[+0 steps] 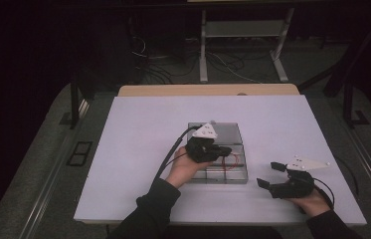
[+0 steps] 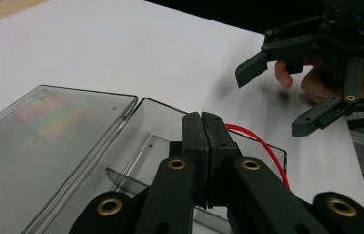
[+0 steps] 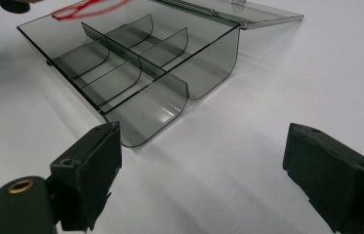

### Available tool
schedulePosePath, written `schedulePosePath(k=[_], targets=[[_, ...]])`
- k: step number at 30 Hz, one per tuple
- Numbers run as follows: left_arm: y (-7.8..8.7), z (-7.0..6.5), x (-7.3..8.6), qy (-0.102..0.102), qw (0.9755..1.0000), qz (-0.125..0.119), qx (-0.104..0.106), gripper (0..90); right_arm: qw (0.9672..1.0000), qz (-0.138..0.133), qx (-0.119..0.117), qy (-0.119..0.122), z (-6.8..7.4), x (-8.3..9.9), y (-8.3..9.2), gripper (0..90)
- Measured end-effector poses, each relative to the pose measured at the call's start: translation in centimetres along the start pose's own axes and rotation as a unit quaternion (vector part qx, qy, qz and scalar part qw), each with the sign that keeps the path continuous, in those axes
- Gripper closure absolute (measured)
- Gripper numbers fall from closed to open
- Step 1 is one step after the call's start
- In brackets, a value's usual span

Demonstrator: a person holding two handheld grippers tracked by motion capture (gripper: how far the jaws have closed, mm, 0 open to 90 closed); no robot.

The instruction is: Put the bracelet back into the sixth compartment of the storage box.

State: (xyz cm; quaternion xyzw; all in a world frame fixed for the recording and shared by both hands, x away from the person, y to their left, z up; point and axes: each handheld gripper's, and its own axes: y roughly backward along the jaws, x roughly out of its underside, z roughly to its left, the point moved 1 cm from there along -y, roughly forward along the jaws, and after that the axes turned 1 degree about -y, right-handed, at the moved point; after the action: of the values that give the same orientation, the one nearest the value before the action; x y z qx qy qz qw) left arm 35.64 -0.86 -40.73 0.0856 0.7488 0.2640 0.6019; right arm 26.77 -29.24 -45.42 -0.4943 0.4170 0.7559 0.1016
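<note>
Red cord (image 2: 262,146) is hanging in a thin loop from the left gripper (image 2: 202,122), whose jaws are pressed fully together; the pinch point itself is hidden behind the jaw tips, so whether the cord is clamped cannot be told from the left gripper view. In the high view the cord (image 1: 230,163) is lying over the right end of the box (image 1: 223,175), and in the right gripper view it (image 3: 84,9) is showing as a red blur above the far corner compartment.

The box is made of clear smoky plastic and is sitting near the middle of the white table (image 1: 138,129). Its lid (image 2: 38,131) is lying open and flat on the table, hinged along the far side. Inside, the box (image 3: 135,73) is divided by one long wall and several curved cross walls into small compartments.

The left gripper (image 1: 221,150) is hovering over the box, with the hand (image 1: 185,167) behind it and a black cable trailing toward the person.

The right gripper (image 1: 268,174) is resting on the table to the right of the box, well apart from it. Its jaws are standing wide open with nothing between them, as the right gripper view (image 3: 201,170) confirms. Both grippers are carrying a grey plate on top.
</note>
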Motion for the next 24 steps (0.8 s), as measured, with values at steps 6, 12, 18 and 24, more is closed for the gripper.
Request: schedulePosePath(k=[6, 12, 18, 24], targets=[[-1.4, -0.3, 0.0, -0.009, 0.9999, 0.010, 0.003, 88.8, 1.0000, -0.002, 0.000, 0.000, -0.1, 0.0, 0.0, 14.0], [-2.4, -0.5, 0.3, -0.019, 0.9994, 0.028, 0.007, 88.8, 1.0000, -0.001, 0.000, -0.003, 0.0, 0.0, 0.1, 14.0], [-3.1, -0.5, 0.6, -0.024, 0.9988, 0.042, 0.004, 88.7, 1.0000, -0.002, 0.000, -0.001, -0.1, 0.0, 0.1, 14.0], [-3.4, -0.7, 0.8, -0.035, 0.9976, 0.059, 0.002, 88.4, 1.0000, -0.002, 0.000, 0.000, -0.1, 0.0, 0.1, 13.9]])
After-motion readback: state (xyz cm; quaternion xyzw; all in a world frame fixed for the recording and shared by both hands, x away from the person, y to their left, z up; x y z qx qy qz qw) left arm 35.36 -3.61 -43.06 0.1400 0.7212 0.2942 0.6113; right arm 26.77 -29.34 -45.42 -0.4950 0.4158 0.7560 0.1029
